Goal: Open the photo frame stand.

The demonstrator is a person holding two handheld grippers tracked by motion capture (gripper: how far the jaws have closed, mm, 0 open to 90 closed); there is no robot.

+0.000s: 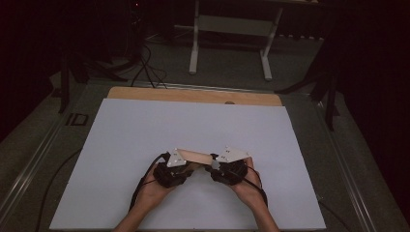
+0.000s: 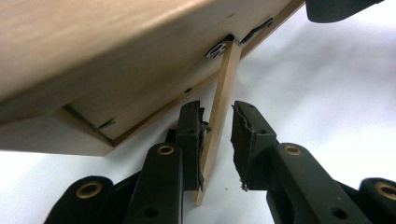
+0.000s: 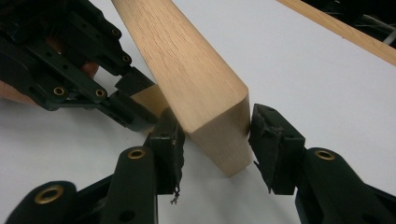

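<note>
A light wooden block (image 1: 196,156) is held between my two grippers just above the white sheet (image 1: 145,130). In the left gripper view its underside (image 2: 116,51) carries a thin wooden flap (image 2: 223,93) hung from a small metal hinge (image 2: 217,49). My left gripper (image 2: 217,109) is open around the flap: one pad touches it, the other stands a little apart. My right gripper (image 3: 215,114) is shut on the block's square end (image 3: 219,135), a pad on each side. The left gripper (image 3: 140,98) also shows in the right gripper view, at the flap.
The white sheet covers most of the table, with a wooden strip (image 1: 193,95) bare along its far edge. On the dark floor beyond stand a white frame (image 1: 232,29) and some cables (image 1: 145,67). Both hands (image 1: 154,191) rest near the front edge.
</note>
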